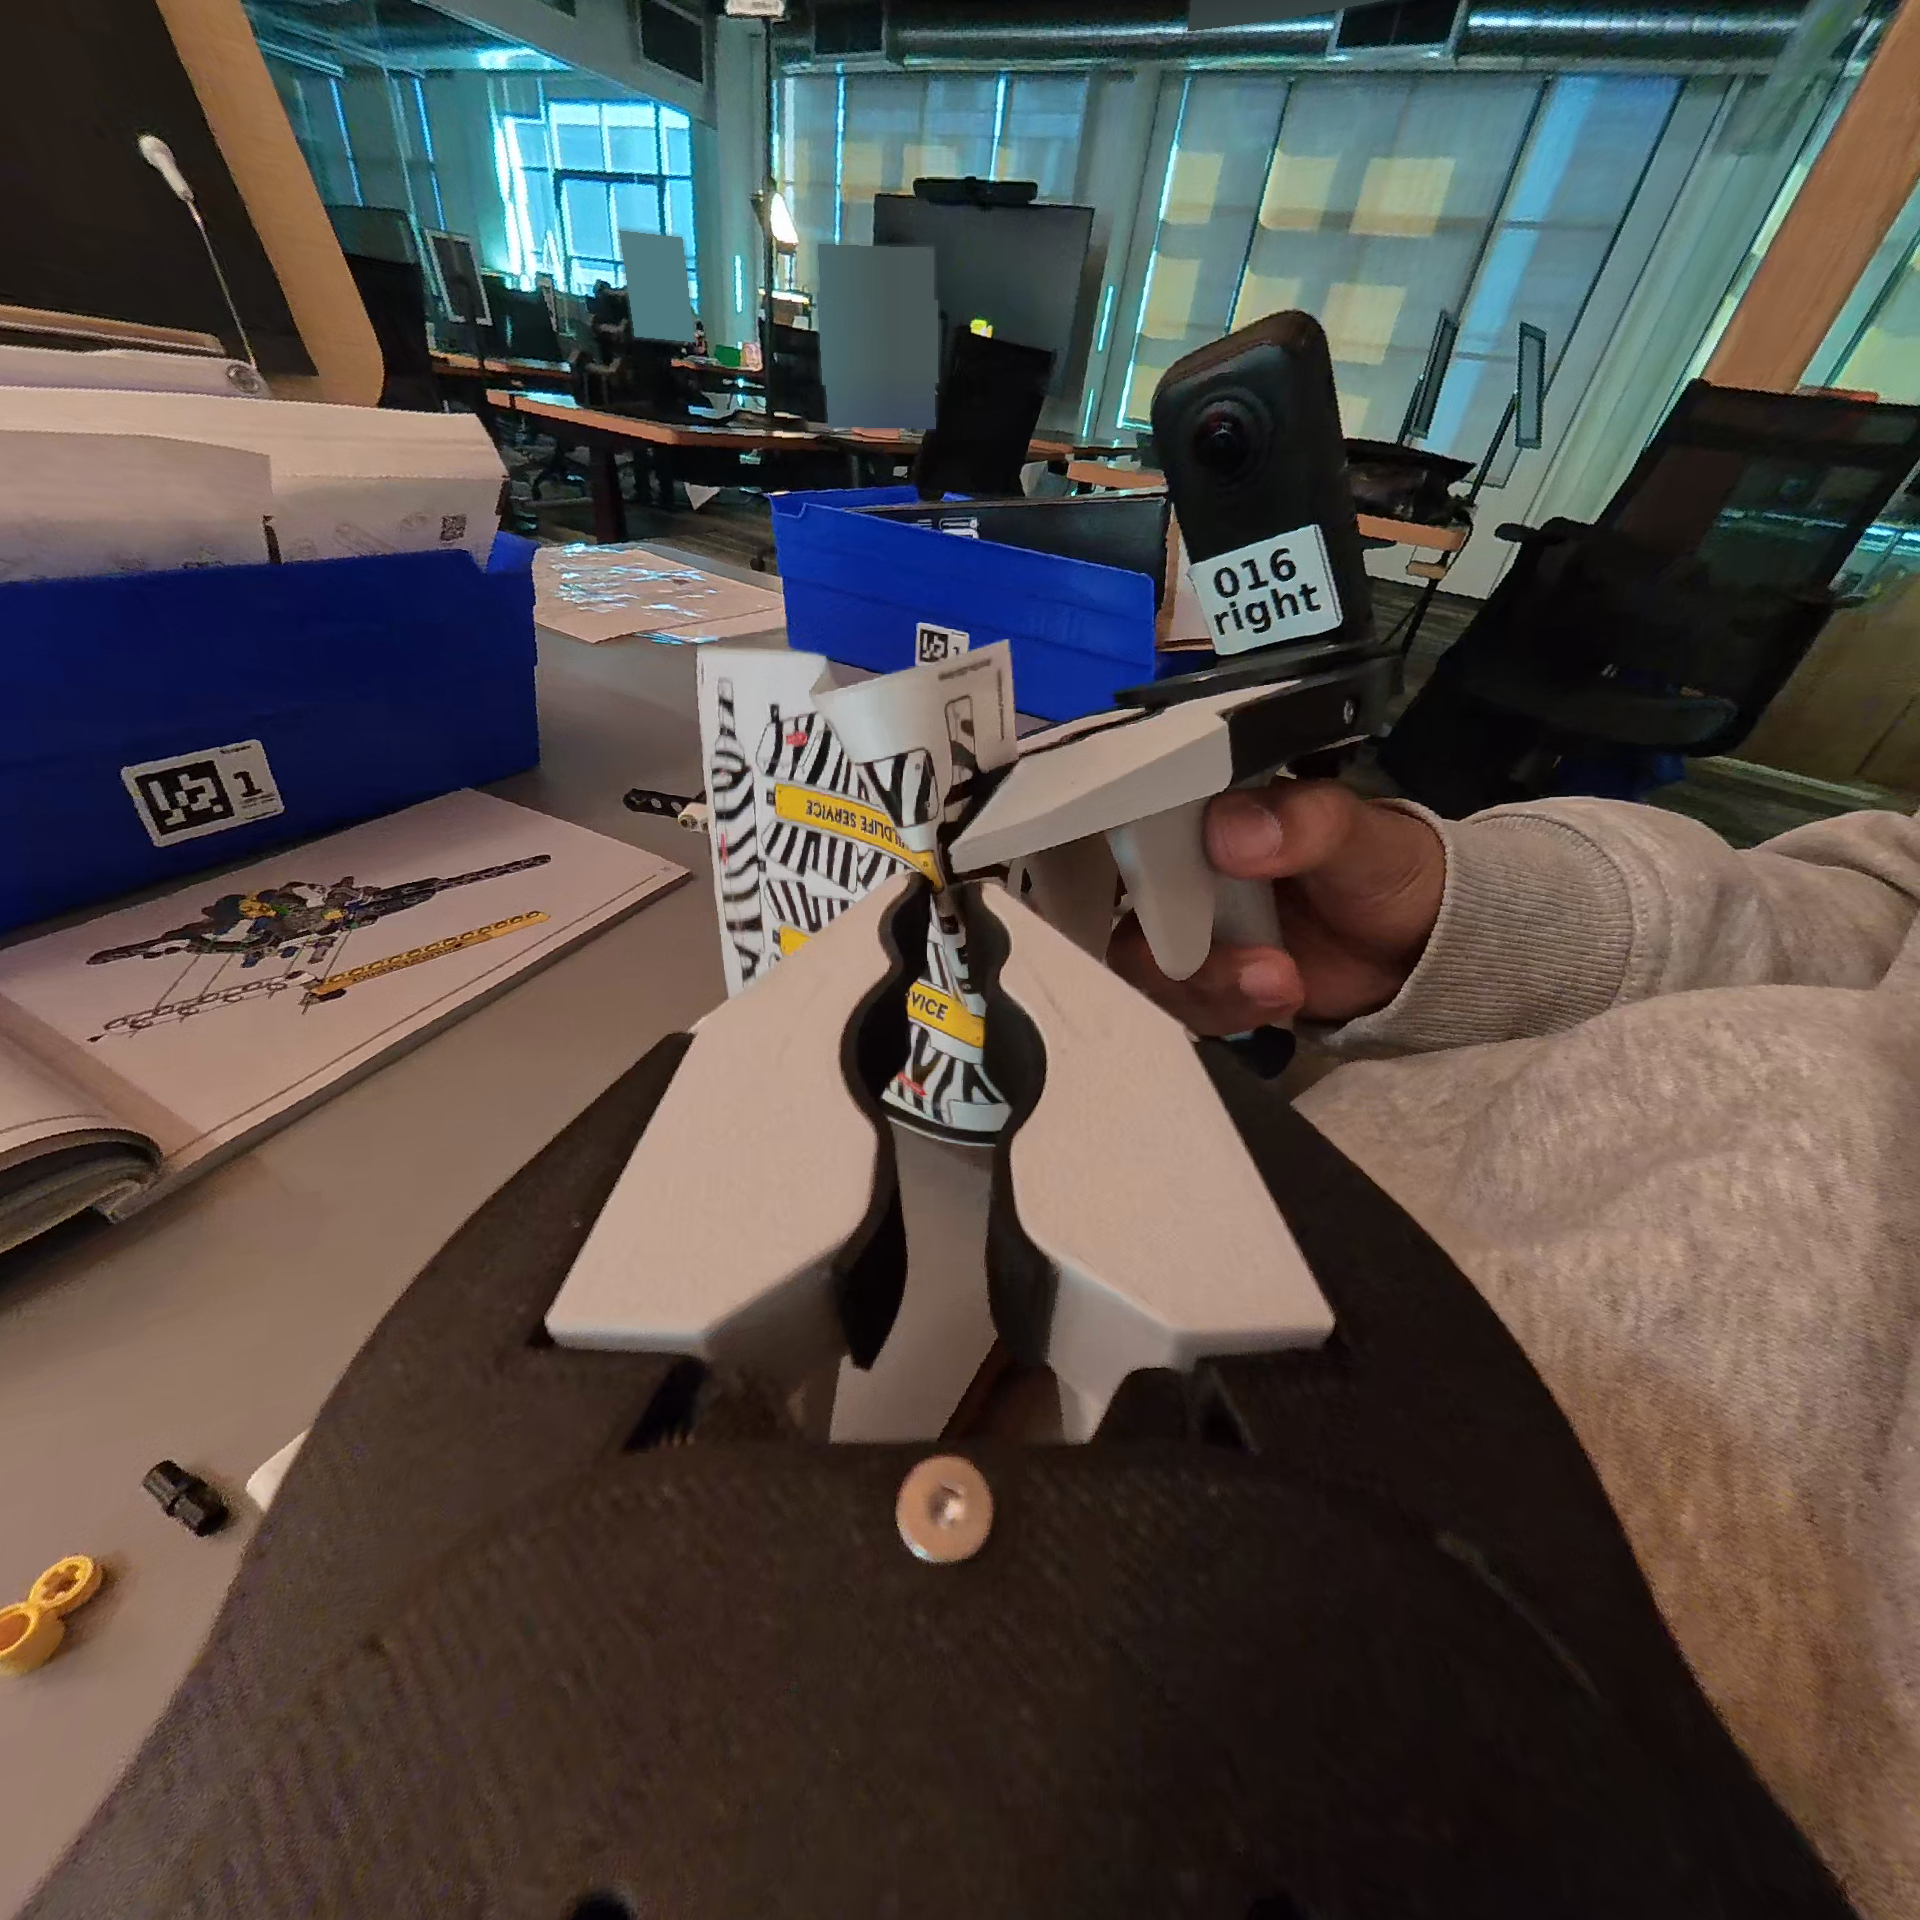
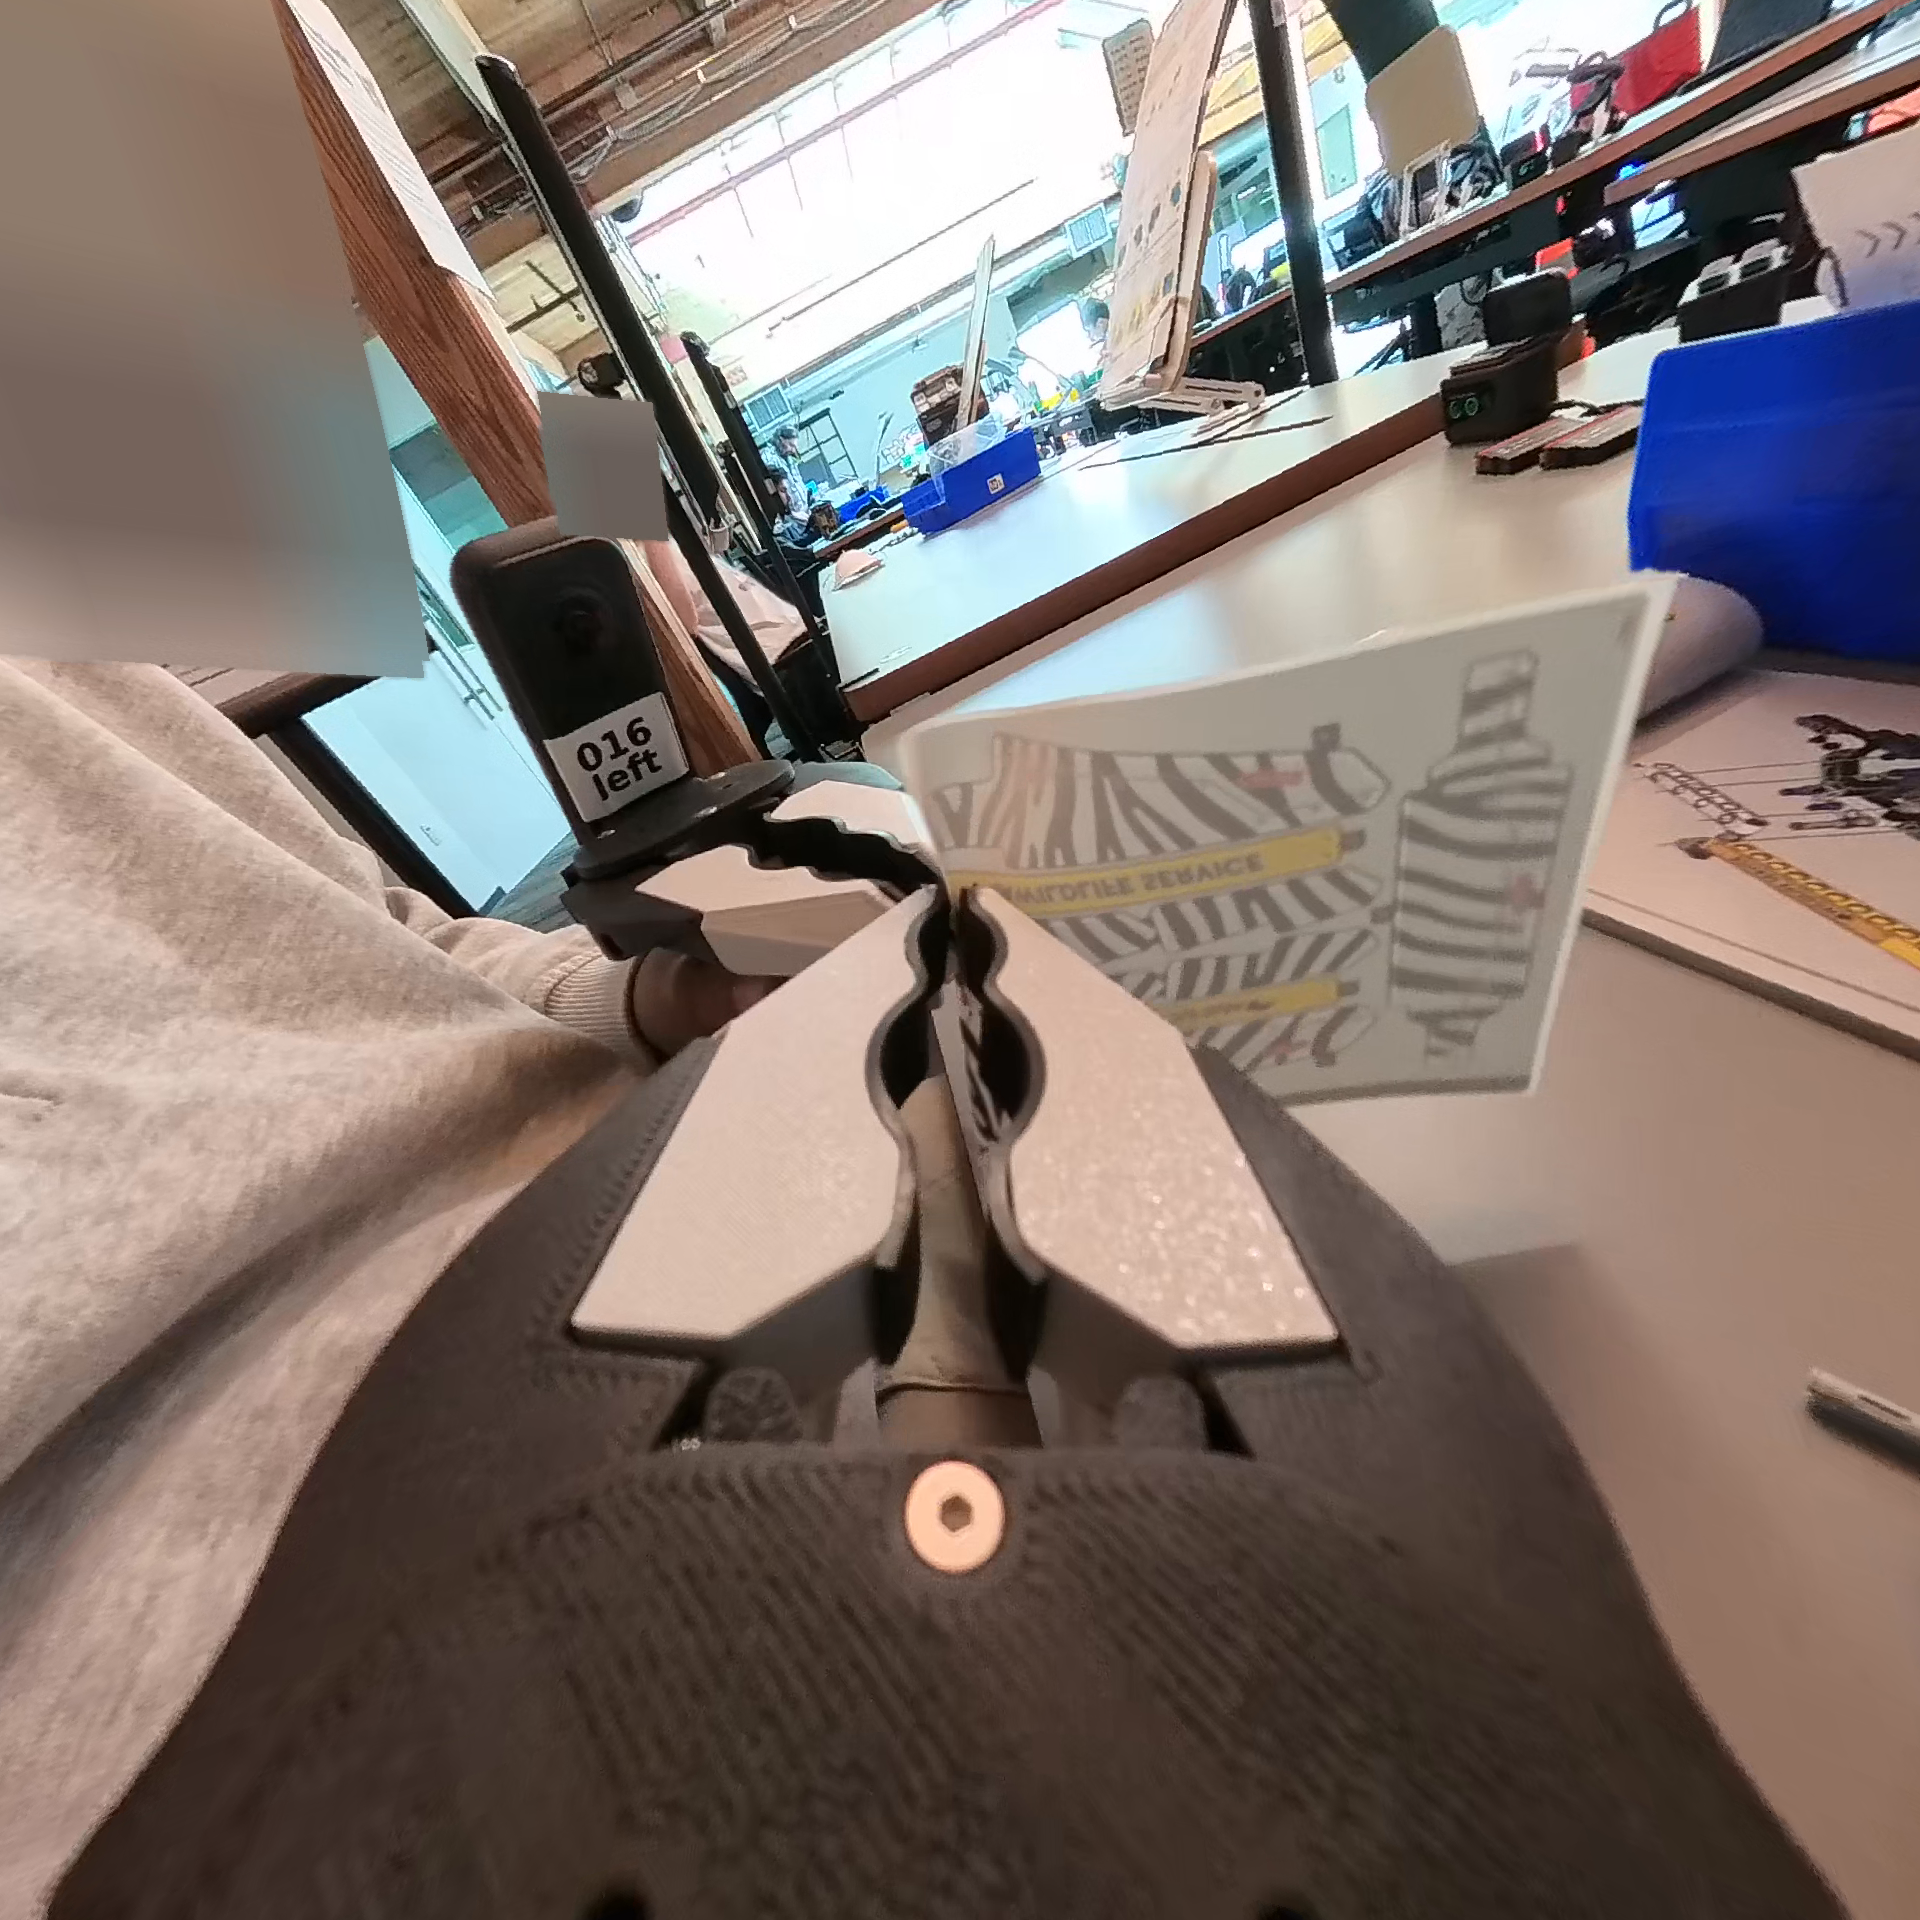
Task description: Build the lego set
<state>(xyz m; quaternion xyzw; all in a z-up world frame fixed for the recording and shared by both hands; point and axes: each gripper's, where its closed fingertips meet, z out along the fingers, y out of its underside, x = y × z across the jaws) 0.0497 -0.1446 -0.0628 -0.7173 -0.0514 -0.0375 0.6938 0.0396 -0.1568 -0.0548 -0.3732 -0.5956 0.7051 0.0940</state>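
A sticker sheet (image 1: pixel 769 831) with zebra stripes and yellow bands stands upright in the air between both grippers. My left gripper (image 1: pixel 940 883) is shut on its lower right edge, and part of the sheet shows between the jaws. My right gripper (image 1: pixel 951 831) comes in from the right, held by a hand (image 1: pixel 1320 894), and is shut on the same edge where the sheet curls back. In the right wrist view the right gripper (image 2: pixel 951 914) pinches the sheet (image 2: pixel 1351 883), seen from its back side. The left gripper (image 2: pixel 935 883) meets it tip to tip.
An open instruction booklet (image 1: pixel 312 966) lies on the grey table at left, also seen in the right wrist view (image 2: pixel 1766 831). Blue bins (image 1: pixel 260 707) (image 1: pixel 966 603) stand behind. A black pin (image 1: pixel 185 1496), yellow pieces (image 1: pixel 47 1610) and a black beam (image 1: pixel 660 802) lie loose. The grippers are tip to tip, or close to it.
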